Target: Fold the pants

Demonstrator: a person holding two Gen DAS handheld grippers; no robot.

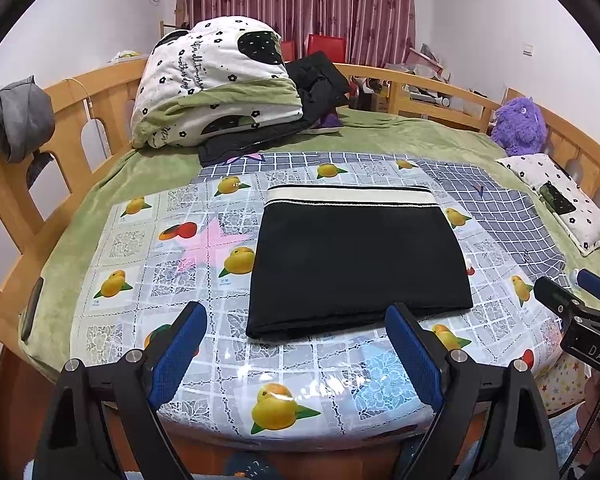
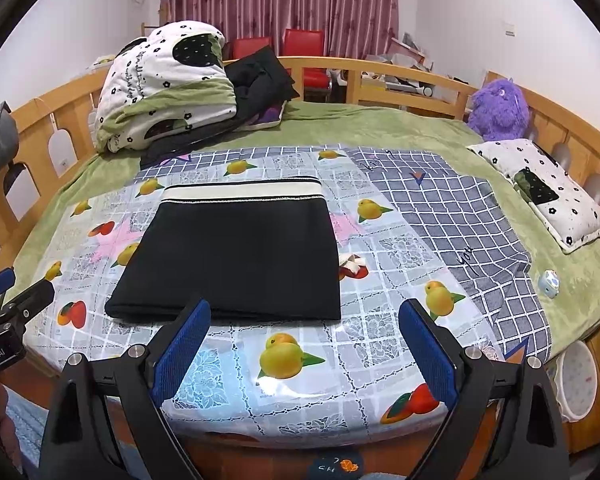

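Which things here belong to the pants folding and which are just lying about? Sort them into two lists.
Job in hand:
black pants, folded on the fruit-print cloth
left tongs, open
right tongs, open

Lying about:
bundled quilt
purple plush toy
flowered pillow
checked sheet
red chairs

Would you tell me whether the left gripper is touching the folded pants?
Apart. The left wrist view shows the open left gripper short of the pants, with fruit-print cloth visible between fingertips and fold.
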